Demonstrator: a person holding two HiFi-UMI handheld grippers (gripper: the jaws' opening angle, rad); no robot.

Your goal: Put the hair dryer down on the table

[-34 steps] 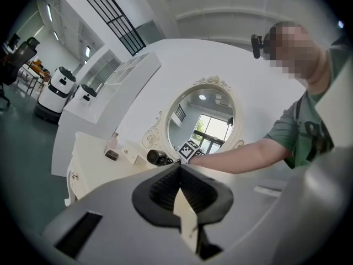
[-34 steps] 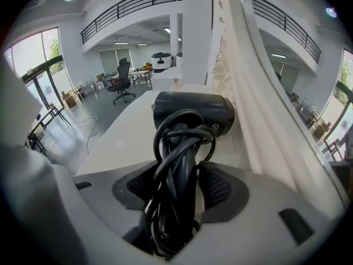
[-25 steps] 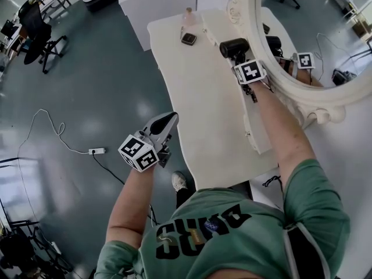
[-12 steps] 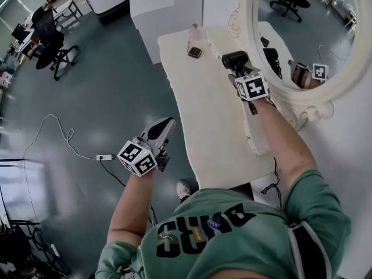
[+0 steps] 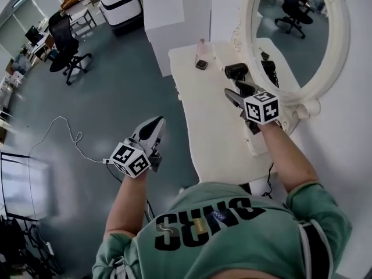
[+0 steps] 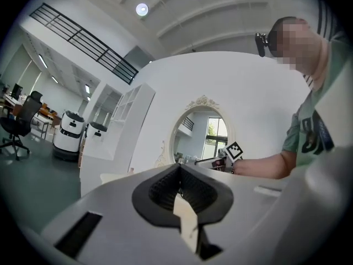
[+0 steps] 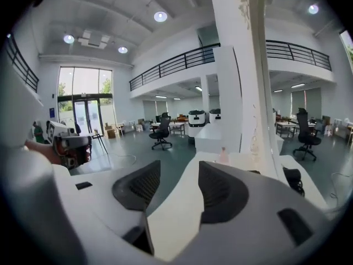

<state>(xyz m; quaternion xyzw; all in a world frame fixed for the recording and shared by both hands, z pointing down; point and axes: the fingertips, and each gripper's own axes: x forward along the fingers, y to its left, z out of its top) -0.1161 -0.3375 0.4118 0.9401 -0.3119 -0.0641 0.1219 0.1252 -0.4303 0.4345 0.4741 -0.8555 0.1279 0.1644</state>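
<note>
Since the earlier frames the right tongs (image 5: 237, 92) have lifted up and back off the hair dryer (image 5: 235, 71). Their jaws have just been closing partway, and they now stand half apart with nothing between them. The dryer lies on the white bench (image 5: 203, 115) just beyond their tips, apart from them, so the putting-down looks done.

I'd judge it a stiff, smooth plastic thing, heavy at the barrel and a bit slippery. If it needs shifting, the handle is the place to take it, close under the barrel so it doesn't swing. A round barrel lying on its side might roll a little.

Its handle is mostly lost behind the right tongs from above, and I can't trace its cord. In the right gripper view the tongs (image 7: 174, 189) cover that spot, and the dark shape past the mirror frame may be only a reflection.

Further beyond the tips stand a small bottle (image 5: 201, 49) and a small dark square thing (image 5: 201, 65), and the oval mirror (image 5: 296, 34) rises beside them.

Well apart from the dryer, the left tongs (image 5: 156, 122) hang off the bench's edge over the floor. They have risen too, pads pressed together on nothing (image 6: 179, 189).
</note>
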